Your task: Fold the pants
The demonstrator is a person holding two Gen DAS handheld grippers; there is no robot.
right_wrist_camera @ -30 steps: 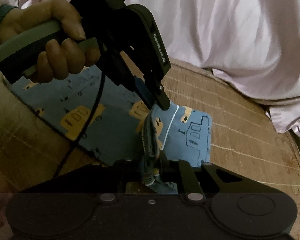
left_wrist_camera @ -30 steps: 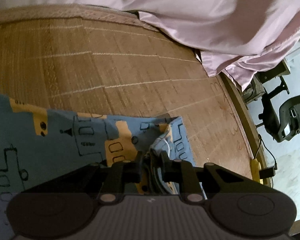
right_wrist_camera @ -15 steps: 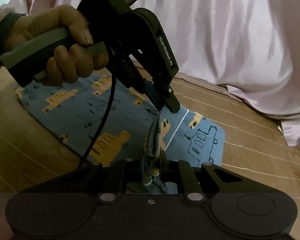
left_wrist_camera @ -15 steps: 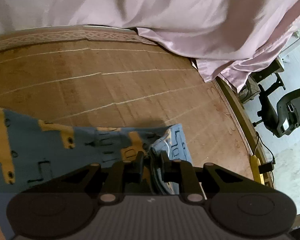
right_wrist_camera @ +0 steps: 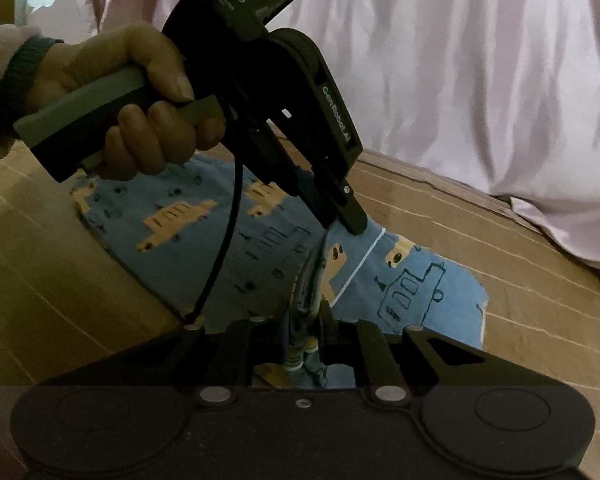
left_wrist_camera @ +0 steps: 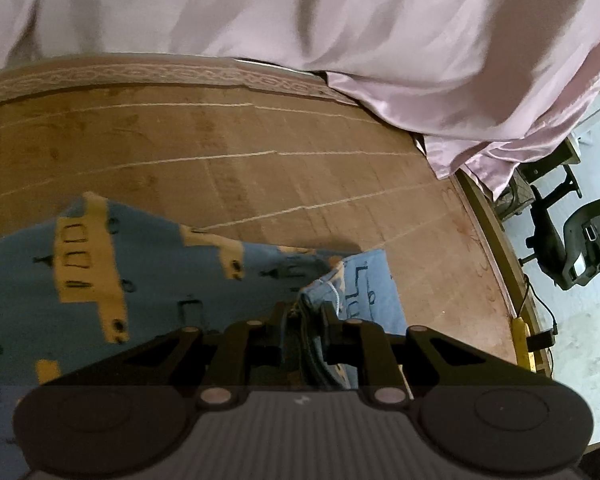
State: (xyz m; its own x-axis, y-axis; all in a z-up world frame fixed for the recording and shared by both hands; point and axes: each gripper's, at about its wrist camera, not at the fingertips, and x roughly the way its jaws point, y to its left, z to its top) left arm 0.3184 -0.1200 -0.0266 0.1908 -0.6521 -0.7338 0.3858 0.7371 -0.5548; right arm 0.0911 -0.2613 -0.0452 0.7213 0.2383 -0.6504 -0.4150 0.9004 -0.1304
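Blue pants (left_wrist_camera: 148, 280) printed with yellow vehicles lie on a woven bamboo mat (left_wrist_camera: 240, 168). My left gripper (left_wrist_camera: 305, 312) is shut on a bunched edge of the cloth, seen close in the left wrist view. In the right wrist view the pants (right_wrist_camera: 260, 252) spread over the mat (right_wrist_camera: 40, 280), and my right gripper (right_wrist_camera: 304, 320) is shut on a raised fold of the same edge. Just beyond it, the left gripper (right_wrist_camera: 350, 226), held by a hand (right_wrist_camera: 140, 100), pinches that lifted edge from above. A lighter blue part of the pants (right_wrist_camera: 420, 292) lies flat to the right.
A pale pink sheet (left_wrist_camera: 340, 32) is heaped along the far side of the mat and shows as pink cloth (right_wrist_camera: 460, 72) behind the pants. Off the mat's right edge stand a black office chair (left_wrist_camera: 580, 248) and a yellow plug block (left_wrist_camera: 520, 344) with a cable.
Both grippers have lifted the pinched edge and carried it over the pants, away from the near side. More of the pants now shows spread behind the left gripper. Both stayed shut.
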